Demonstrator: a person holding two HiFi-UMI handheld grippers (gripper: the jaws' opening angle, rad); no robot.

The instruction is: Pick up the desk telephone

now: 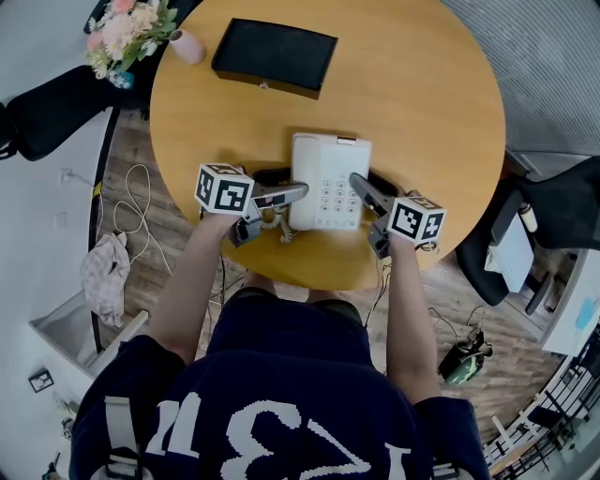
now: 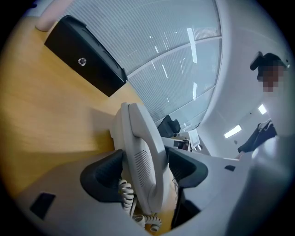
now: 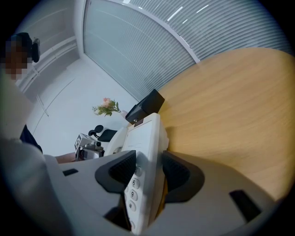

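A white desk telephone (image 1: pixel 328 178) lies near the front edge of the round wooden table (image 1: pixel 422 112). My left gripper (image 1: pixel 289 185) is at its left side, where the handset (image 2: pixel 145 156) stands between the wide-apart dark pads (image 2: pixel 103 173); I read the jaws as open around it. The coiled cord (image 2: pixel 126 196) hangs below the jaws. My right gripper (image 1: pixel 368 185) is on the phone's right edge, shut on the telephone (image 3: pixel 143 138), with one pad over the keypad face and the other under the base.
A black box (image 1: pixel 274 56) sits at the table's far side, with a pink vase (image 1: pixel 187 45) and flowers (image 1: pixel 127 28) at the far left rim. Black chairs (image 1: pixel 47 112) and cables (image 1: pixel 131 202) lie around the table on the floor.
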